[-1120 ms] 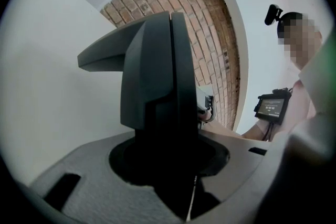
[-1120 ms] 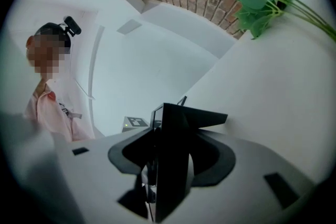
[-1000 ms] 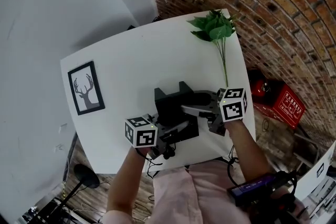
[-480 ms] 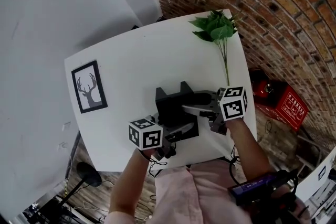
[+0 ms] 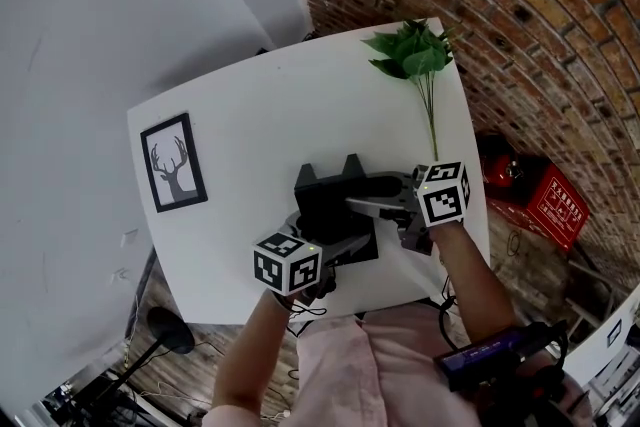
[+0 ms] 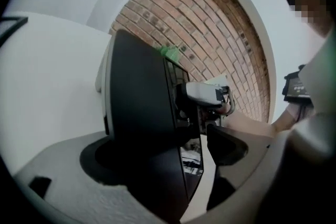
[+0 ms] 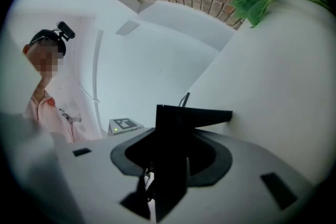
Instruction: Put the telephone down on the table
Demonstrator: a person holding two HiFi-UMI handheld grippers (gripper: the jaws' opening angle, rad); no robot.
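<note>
At desk's (image 5: 250, 115) near edge: phone (image 5: 335, 205), stiff, slick plastic, likely hefty; edges the best hold. Left fingers (image 5: 345, 242) just opened wide about its body; right fingers (image 5: 368, 208) just closing, pinching its right end.

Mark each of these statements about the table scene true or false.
The black-framed deer picture lies at the white table's left side. True.
The black telephone is on the table's near half, the green leafy sprig at its far right corner. True.
The sprig touches the deer picture. False: they lie apart, at opposite sides.
The red box stands on the table. False: it is on the floor, right of the table.
</note>
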